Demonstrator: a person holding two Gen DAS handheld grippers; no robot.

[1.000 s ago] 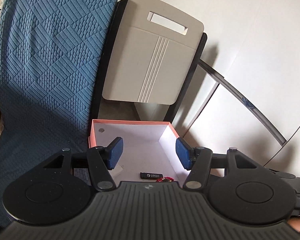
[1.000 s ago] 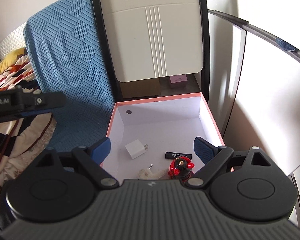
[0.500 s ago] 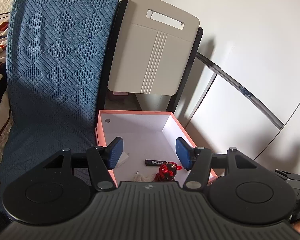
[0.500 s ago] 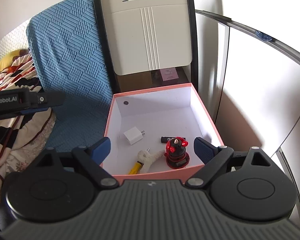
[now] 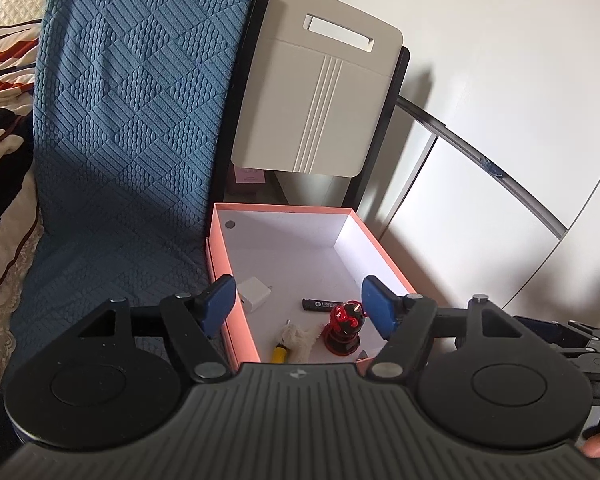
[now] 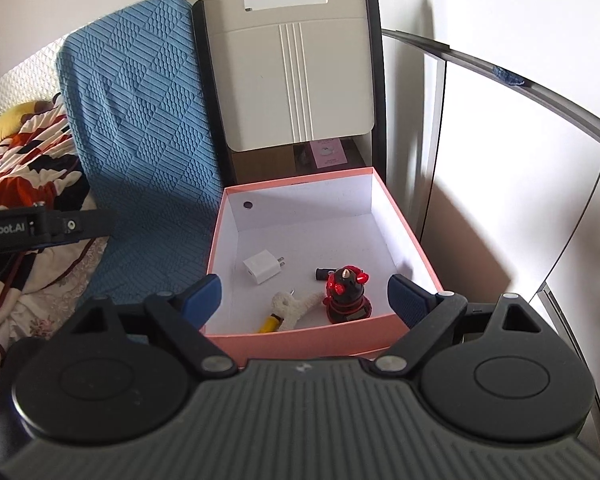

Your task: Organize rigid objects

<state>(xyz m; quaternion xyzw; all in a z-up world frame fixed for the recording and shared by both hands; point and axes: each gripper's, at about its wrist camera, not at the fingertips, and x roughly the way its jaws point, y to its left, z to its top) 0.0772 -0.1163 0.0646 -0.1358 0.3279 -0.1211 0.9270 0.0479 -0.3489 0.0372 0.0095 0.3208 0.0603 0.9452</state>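
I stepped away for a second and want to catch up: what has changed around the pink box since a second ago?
Both grippers have backed away from the pink box, so its near wall now shows. The left gripper is opening, nothing between its fingers; the right gripper stays open and empty. Unmoved inside: white charger, black stick, red and black figurine, fuzzy white piece.

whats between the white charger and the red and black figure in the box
In the right wrist view, only bare white box floor lies directly between the white charger and the red and black figure.
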